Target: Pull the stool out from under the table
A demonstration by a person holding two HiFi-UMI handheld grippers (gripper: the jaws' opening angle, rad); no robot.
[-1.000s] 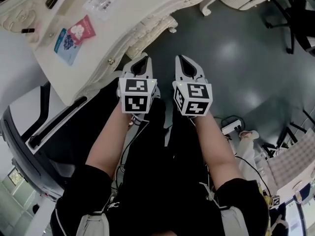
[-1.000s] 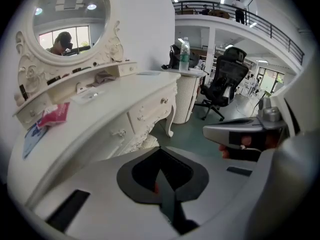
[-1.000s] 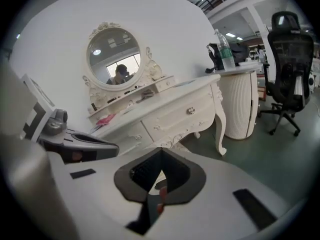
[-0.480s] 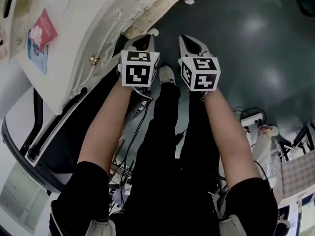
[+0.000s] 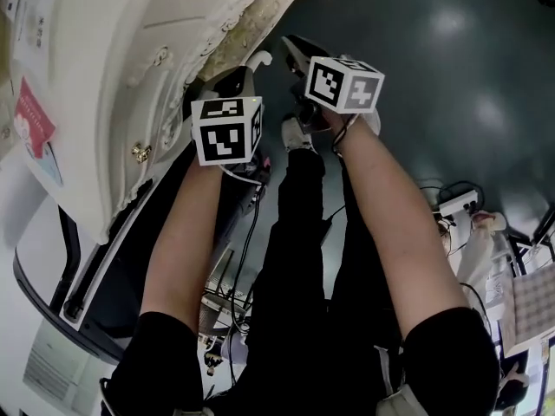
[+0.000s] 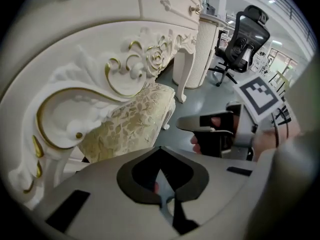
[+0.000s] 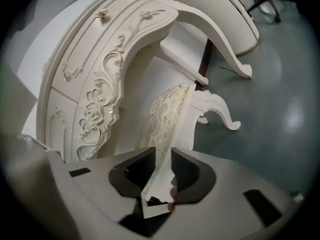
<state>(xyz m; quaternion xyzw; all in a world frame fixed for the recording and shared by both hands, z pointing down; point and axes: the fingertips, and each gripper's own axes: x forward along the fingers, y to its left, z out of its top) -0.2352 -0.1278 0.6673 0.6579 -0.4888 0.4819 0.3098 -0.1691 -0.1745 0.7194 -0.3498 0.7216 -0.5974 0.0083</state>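
Note:
The stool has a pale floral cushion and a white carved leg, and it sits tucked under the ornate white table. In the left gripper view its cushion lies just ahead under the gold-trimmed apron. My left gripper hangs shut and empty, short of the stool's near corner. My right gripper reaches further, at the stool's front edge. Its jaws are opening, and the stool's white rim runs down into the narrow gap between them. The right gripper also shows in the left gripper view.
A black office chair and a ribbed white cabinet stand beyond the table on the grey floor. A power strip with cables lies to the right. The person's black-trousered legs and a shoe are below the grippers.
Both grippers have moved forward and down toward the stool. The right one has gone further, up to the stool's edge, and its jaws have parted slightly.

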